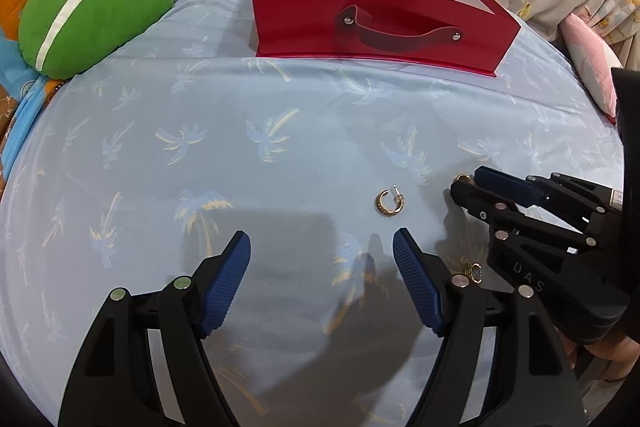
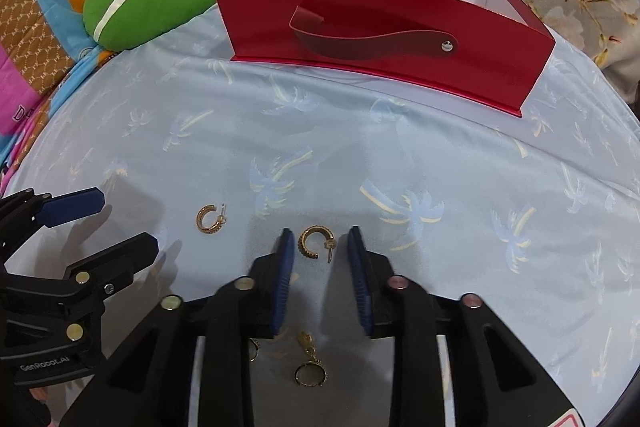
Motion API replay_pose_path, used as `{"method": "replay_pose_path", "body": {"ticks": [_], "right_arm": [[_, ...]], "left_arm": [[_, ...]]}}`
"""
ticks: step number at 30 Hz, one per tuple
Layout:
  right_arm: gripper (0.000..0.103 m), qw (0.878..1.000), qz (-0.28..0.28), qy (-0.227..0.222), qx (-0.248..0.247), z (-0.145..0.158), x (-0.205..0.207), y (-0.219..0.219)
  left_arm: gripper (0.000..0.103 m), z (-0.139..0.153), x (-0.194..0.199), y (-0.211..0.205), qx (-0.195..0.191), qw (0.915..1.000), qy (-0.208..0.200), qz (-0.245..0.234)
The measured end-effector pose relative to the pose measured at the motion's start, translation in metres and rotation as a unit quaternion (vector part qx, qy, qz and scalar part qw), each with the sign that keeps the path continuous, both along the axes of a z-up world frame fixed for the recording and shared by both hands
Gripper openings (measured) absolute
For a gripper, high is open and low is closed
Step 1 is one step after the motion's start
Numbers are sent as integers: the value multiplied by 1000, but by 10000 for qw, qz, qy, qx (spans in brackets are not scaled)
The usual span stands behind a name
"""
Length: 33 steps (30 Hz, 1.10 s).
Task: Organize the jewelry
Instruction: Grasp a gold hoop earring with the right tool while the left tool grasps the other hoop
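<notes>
A light blue palm-print sheet (image 1: 304,147) is seen covering the surface, with a red open box (image 1: 376,27) standing at its far edge and a green cushion (image 1: 92,7) at the far left corner. The left gripper (image 1: 322,255) is held wide open over bare sheet. A gold hoop earring (image 1: 390,203) lies just beyond it. Only the right wrist view shows the right gripper (image 2: 322,247) narrowed around a second hoop earring (image 2: 316,241), pads not touching it, and a dangling ring earring (image 2: 310,363) below.
</notes>
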State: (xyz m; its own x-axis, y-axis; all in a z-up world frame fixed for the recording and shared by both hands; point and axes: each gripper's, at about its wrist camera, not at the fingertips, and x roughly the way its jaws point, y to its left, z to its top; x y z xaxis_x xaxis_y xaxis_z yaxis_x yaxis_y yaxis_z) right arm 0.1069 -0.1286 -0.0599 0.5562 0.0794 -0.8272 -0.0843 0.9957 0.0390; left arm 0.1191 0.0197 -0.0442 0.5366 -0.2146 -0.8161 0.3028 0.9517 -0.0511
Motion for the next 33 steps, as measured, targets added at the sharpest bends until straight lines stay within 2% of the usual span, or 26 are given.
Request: {"method": "replay_pose_path", "body": {"ticks": [12,14,15,20,22,25,33], "right_arm": [[17,9981,-555,-6,255,10,-19,-41],[17,9977,-628,-5,269,11,-22,-48],[17,9974,-669,10,274,12,-23,-51],[17,9955,-869,53,370,10,-29,-64],[17,9951,-909,65,395,10,-30,-68],[17,9946,-940,58,432,10,-31,-71],[17,9942,-961,-19,491,14,-35,-75]], "left_arm": [[71,-11,14,-32,-145,9995,99,-258],[67,-14,15,-37,-125,9995,93,-262],[60,-14,14,-39,-57,9997,19,-248],[44,-13,13,-43,-22,9996,-61,-289],[29,-13,12,-43,-100,9993,-43,-370],[17,-12,10,-44,-153,9988,-12,-473],[15,-9,3,-41,-410,9976,66,-555]]}}
